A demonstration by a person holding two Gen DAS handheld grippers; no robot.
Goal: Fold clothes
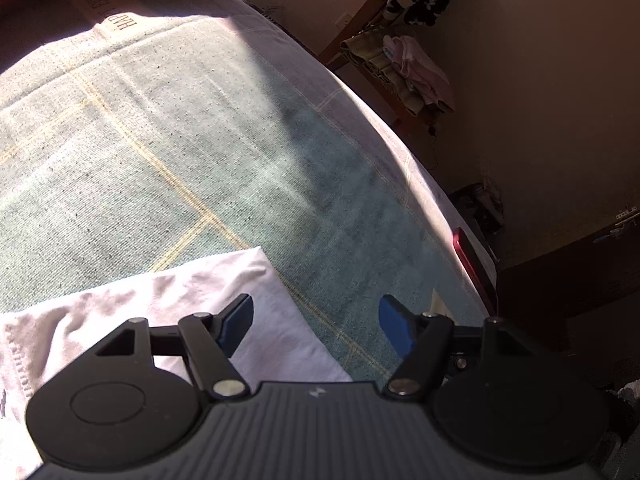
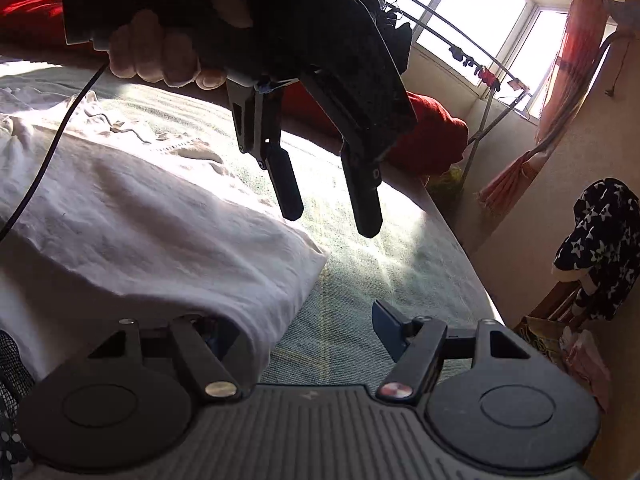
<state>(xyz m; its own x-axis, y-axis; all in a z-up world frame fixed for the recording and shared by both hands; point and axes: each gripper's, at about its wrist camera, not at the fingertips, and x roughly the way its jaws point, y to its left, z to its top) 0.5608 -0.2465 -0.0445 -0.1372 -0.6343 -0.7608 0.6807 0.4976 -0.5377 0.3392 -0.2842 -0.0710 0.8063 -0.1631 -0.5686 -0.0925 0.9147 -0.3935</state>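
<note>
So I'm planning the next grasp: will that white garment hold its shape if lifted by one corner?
Probably not. The white garment lies wrinkled and its edge droops over a right gripper finger, so it looks floppy. It seems thin and light, and on the woven bed cover pushing would likely bunch it rather than slide it.

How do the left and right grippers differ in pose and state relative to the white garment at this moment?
The left gripper hangs above the bed, clear of the white garment, fingers pointing down; the right gripper sits low at the garment's folded corner. The left's fingers touch no cloth; the fold drapes over one of the right's fingers. Both stand open, holding nothing.
</note>
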